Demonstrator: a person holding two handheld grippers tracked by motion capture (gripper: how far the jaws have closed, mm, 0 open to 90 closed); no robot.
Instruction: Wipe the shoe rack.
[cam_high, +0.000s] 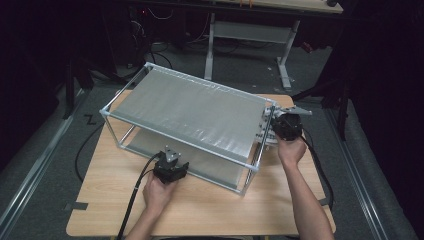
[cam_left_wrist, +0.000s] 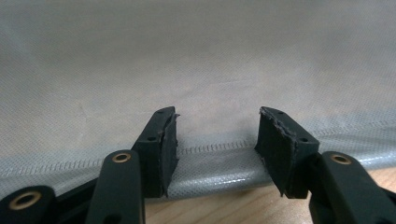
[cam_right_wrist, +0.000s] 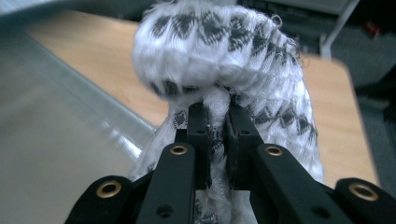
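Patterned cloth (cam_right_wrist: 224, 56), ends cut off below.

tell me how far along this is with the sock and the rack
Done: the right gripper is shut on the black-and-white sock, lifted clear of the table at the rack's right end. In hand: the left gripper stands open at the lower fabric shelf's hem. Left: probably laying the sock on a shelf.

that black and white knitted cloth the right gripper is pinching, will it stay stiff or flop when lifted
Likely floppy: the knitted cloth bunches into a soft lump above the right gripper and hangs loosely below the jaws. Probably light, since a thin pinch of fabric carries it. Its fuzzy knit looks grippy rather than slippery, though loose folds may swing or snag on the frame.
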